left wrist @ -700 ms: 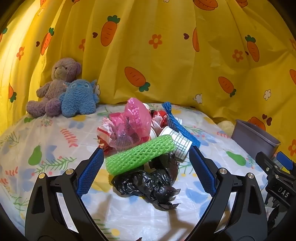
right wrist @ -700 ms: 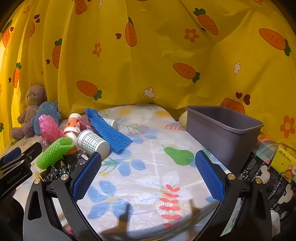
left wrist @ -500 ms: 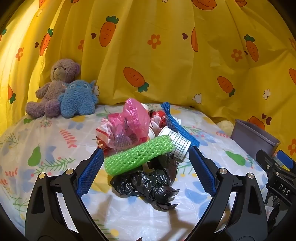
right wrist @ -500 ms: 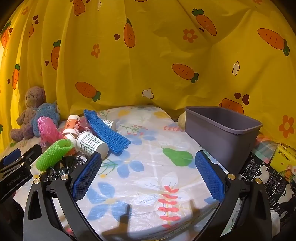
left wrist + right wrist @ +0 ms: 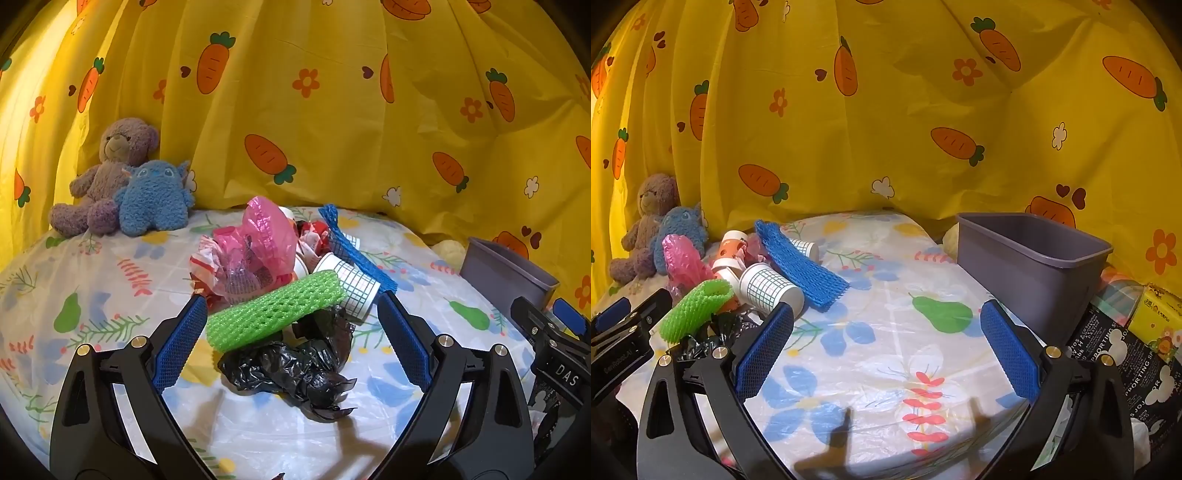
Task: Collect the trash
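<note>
Between the spread fingers of the left claw (image 5: 291, 345), which grips nothing, lie a green foam net (image 5: 275, 314) and black bag (image 5: 295, 365). Right claw (image 5: 886, 349) is open and empty; the grey bin (image 5: 1027, 266) stands ahead, right of it.

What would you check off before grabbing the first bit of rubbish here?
1. Left hand-held gripper open: ok.
2. Green net between its fingers: ok, along with the black bag.
3. Only one item in the grasp: not ok, net lies on the bag.
4. Right hand-held gripper open and holding nothing: ok.
5. Bin upright, mouth open: ok.
6. Bin has room inside: cannot tell, its inside is hidden.
</note>
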Motion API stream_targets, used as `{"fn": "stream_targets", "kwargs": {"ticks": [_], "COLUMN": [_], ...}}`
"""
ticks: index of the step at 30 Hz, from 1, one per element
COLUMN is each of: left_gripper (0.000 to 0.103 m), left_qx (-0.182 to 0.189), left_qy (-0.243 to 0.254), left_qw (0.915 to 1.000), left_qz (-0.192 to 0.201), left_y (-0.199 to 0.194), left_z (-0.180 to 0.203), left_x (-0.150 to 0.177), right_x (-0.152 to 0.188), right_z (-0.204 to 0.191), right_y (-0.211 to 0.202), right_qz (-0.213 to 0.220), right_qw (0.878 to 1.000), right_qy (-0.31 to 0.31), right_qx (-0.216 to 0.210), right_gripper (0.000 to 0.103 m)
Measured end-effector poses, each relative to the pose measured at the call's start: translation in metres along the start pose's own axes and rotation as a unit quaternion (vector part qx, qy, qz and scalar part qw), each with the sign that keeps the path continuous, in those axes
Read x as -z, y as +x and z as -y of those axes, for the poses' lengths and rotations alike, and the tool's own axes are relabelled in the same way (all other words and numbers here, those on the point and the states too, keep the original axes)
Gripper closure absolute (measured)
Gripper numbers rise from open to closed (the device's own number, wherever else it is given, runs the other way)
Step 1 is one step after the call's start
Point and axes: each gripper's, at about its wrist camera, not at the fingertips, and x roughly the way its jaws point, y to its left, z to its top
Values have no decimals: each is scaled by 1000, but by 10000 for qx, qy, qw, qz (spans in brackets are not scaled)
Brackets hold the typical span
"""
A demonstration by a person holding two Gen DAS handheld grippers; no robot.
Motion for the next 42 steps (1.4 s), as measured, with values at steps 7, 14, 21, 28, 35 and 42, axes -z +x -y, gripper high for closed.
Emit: {"fn": "stream_targets", "kwargs": {"ticks": [7,14,21,28,35,42], "left_gripper": [11,11,11,11,11,11], "left_qx": [19,16,16,15,15,16], "left_qy": [11,13,10,4,6,0], "left_qw": [10000,10000,10000,10000,10000,10000], "left_qz": [2,-1,-1,10,10,10], "left_y": [2,2,2,2,1,1], "left_z": [2,3,3,3,3,3], "left_x": [0,0,0,-1,0,0], "right_x": [1,1,0,1,0,-1], "right_z": [0,1,1,1,2,3], "right_y": [0,0,-2,-2,-3,-3], "right_qz": [21,49,54,58,76,77], "right_qw": [10000,10000,10000,10000,10000,10000], "right_qy": [8,19,27,17,10,13], "right_qx": [15,24,25,25,6,-1], "right_gripper": [5,5,5,5,5,5]}}
